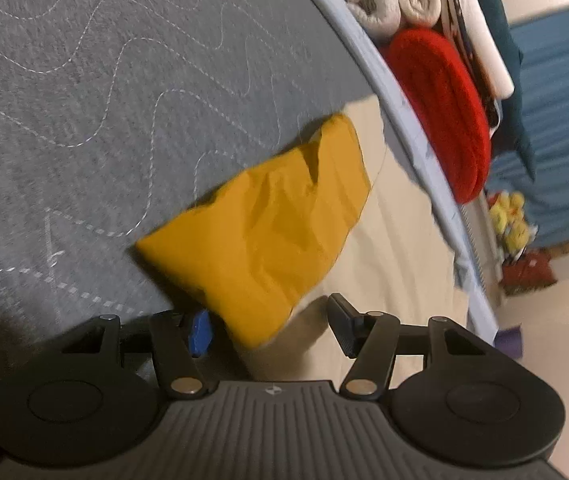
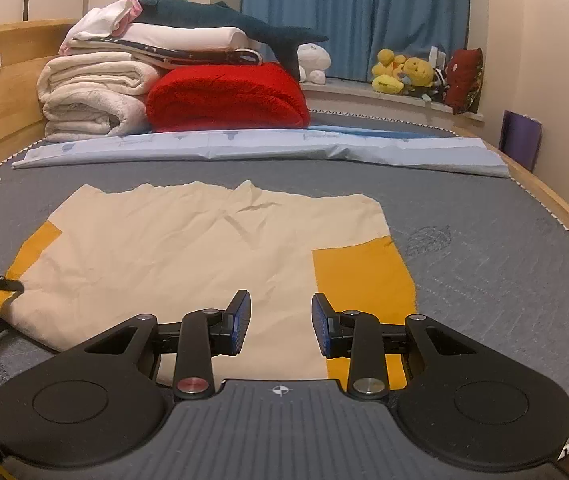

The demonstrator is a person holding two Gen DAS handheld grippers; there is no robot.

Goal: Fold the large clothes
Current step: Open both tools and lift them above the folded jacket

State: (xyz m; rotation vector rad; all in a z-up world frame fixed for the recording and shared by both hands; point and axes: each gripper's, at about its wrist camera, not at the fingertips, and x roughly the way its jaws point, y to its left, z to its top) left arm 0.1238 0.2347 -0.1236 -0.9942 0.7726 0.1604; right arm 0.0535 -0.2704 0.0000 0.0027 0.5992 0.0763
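Observation:
A cream garment (image 2: 188,248) with mustard-yellow sleeves lies flat on the grey quilted mattress (image 2: 484,248). Its right sleeve (image 2: 364,280) lies flat. My right gripper (image 2: 280,320) is open and hovers low over the garment's near edge, next to that sleeve, holding nothing. My left gripper (image 1: 270,328) is open; the crumpled left sleeve (image 1: 268,224) sits between its fingers, its corner close to the jaws. In the right wrist view the left gripper's fingertip (image 2: 8,282) shows at the left sleeve (image 2: 34,252).
A folded light-blue sheet (image 2: 260,148) lies across the bed beyond the garment. Behind it are stacked white blankets (image 2: 92,92), a red blanket (image 2: 228,96) and a plush shark (image 2: 236,24). Wooden bed frame (image 2: 556,196) on the right; plush toys (image 2: 404,72) on the windowsill.

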